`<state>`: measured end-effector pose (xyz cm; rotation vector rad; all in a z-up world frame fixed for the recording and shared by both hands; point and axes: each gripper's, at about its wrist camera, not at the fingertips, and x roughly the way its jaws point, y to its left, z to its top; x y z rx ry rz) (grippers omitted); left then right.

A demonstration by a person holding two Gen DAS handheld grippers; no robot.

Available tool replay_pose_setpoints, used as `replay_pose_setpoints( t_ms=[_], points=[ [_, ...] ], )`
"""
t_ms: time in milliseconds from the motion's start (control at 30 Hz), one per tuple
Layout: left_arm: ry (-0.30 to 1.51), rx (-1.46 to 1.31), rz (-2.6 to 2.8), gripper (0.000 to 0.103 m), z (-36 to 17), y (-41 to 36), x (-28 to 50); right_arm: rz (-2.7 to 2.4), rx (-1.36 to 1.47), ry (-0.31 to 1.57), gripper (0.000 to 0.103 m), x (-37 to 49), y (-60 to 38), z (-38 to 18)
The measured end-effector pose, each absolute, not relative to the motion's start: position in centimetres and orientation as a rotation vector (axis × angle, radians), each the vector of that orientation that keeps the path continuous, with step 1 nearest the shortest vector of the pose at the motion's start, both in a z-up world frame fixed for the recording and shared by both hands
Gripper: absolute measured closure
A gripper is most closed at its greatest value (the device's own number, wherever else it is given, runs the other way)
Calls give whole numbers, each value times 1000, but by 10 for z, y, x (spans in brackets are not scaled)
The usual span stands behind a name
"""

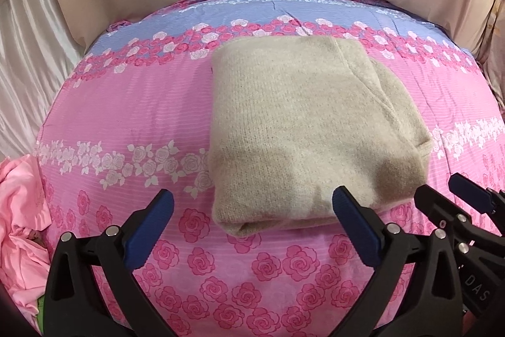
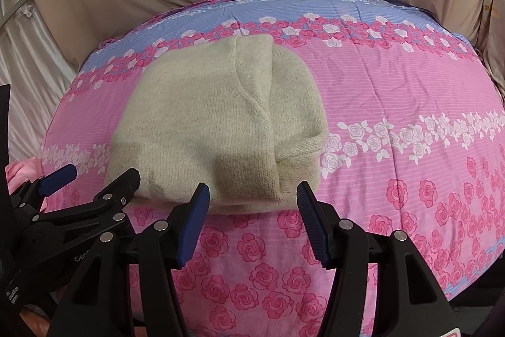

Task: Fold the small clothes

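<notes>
Lying beyond both grippers' fingertips (image 1: 342, 195): sweater (image 1: 303, 128).

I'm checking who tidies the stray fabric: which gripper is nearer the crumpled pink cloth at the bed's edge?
Left. The left gripper hangs open just beside the pink cloth; the right gripper, also open, sits on the left gripper's far side.

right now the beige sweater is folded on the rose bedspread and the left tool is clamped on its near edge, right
Not quite. The beige sweater does lie folded on the rose bedspread, but the left tool is not clamped on it: its jaws stand wide open, short of the near edge, with nothing between them. The left wrist view shows this.
</notes>
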<state>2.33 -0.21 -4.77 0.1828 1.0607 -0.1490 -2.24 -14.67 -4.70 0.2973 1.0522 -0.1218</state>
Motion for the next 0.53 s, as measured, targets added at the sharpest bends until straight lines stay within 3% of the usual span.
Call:
replay_pose_setpoints(
  t_ms=[533],
  points=[
    [1075,183,-130,5,-52,-1,24,-120,301,1061,47,-22,-149,-51]
  ],
)
